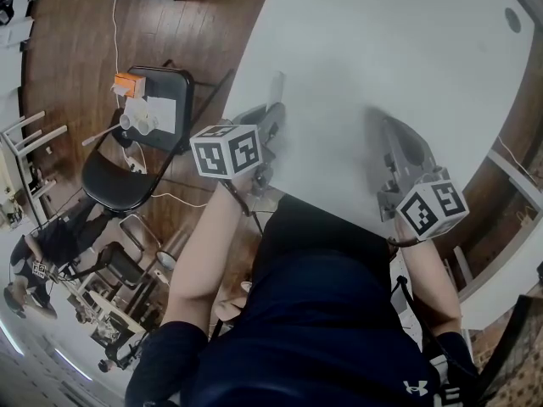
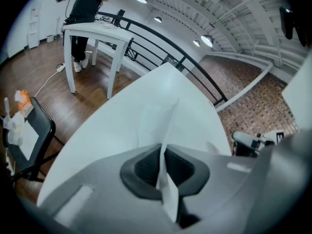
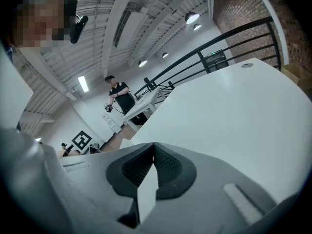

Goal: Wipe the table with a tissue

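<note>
Left gripper (image 2: 162, 145) is clamping a thin white paper tissue (image 2: 170, 118) btwn its dark ribbed pads; the sheet is sitting edge-on in the jaws and poking out fwd past the tips, so most of it is hanging free over the broad white tabletop (image 1: 399, 49) rather than being bunched up in the grip; judging by that, it's being held by one edge so the loose part can be laid flat and dragged; in the head view the gripper is hovering at the table's near-left edge, right by the person's body, prob. a starting spot from which a stroke can be pushed away across the surface; whether the tissue is touching the top yet, can't tell from either view. Right gripper (image 3: 153, 146) is sitting w/ its jaws pressed together and nothing showing beyond the tips; it's hanging over the near-right part of the table, well apart from the left one, looking like it's being parked out of the wiping path; no visible spill or mark on the table, so the wipe itself seems not yet begun; next move prob. needs the left gripper tilting down until the free sheet is lying flat on the top.
</note>
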Tool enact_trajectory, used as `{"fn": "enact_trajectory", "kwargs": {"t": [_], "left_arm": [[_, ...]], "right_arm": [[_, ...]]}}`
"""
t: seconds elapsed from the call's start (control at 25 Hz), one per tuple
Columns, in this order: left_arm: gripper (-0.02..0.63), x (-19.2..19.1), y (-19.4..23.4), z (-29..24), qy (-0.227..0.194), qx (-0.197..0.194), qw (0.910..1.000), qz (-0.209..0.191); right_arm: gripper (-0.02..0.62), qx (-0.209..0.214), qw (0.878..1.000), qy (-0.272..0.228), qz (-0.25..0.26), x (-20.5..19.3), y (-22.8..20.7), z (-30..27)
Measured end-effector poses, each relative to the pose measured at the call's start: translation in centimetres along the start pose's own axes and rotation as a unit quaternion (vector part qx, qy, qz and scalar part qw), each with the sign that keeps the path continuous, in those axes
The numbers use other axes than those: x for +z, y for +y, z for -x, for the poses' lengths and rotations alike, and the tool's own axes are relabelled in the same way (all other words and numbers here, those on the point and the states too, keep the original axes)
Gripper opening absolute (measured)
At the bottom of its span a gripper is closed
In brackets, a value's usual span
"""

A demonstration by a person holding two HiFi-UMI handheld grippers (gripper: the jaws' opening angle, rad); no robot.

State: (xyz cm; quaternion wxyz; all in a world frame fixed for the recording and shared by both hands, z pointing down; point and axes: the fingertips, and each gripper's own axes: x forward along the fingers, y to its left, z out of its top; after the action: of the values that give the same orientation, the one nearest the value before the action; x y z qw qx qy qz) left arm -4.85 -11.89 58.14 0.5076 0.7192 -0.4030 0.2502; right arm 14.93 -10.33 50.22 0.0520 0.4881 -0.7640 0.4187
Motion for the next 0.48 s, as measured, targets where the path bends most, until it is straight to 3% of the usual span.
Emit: {"fn": "enact_trajectory", "kwargs": {"t": [0.48], "left_arm": [[0.005,-1.2,-3.4,-1.5,0.009,-0.023,0.9997,0.002]], "right_arm": [[0.011,0.004,1.0,-0.002,0.002,0.6,-0.1,1.1]]}}
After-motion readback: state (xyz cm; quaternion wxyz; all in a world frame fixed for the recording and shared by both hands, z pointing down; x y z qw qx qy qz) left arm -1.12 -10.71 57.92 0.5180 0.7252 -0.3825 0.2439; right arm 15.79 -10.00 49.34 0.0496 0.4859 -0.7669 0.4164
